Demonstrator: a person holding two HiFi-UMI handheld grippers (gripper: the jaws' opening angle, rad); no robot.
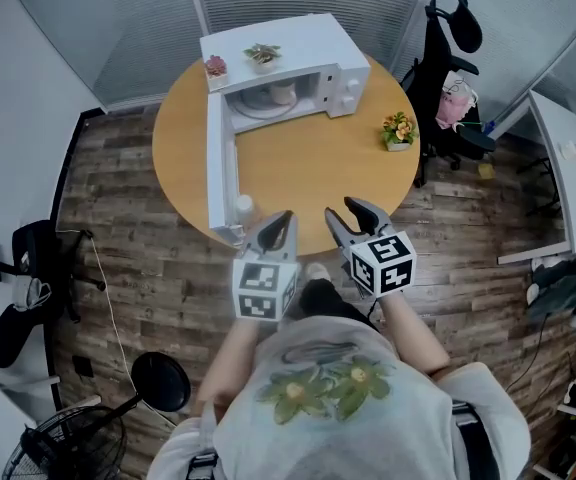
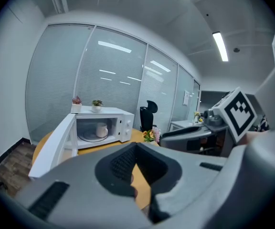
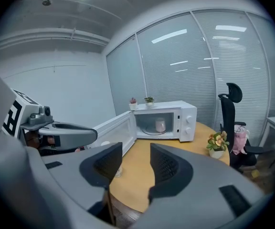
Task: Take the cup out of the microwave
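Table (image 1: 298, 173): round, wooden; both grippers hover at its near edge.
Microwave (image 1: 313, 63): far side, door (image 1: 216, 158) swung wide open.
Right gripper (image 1: 346, 211): tilted slightly down, jaws apart, empty.
Left gripper (image 1: 282, 218): alongside, tips together, empty.
Cup (image 1: 282, 92): inside the microwave; approach stage, I'd say. Next, reach in.
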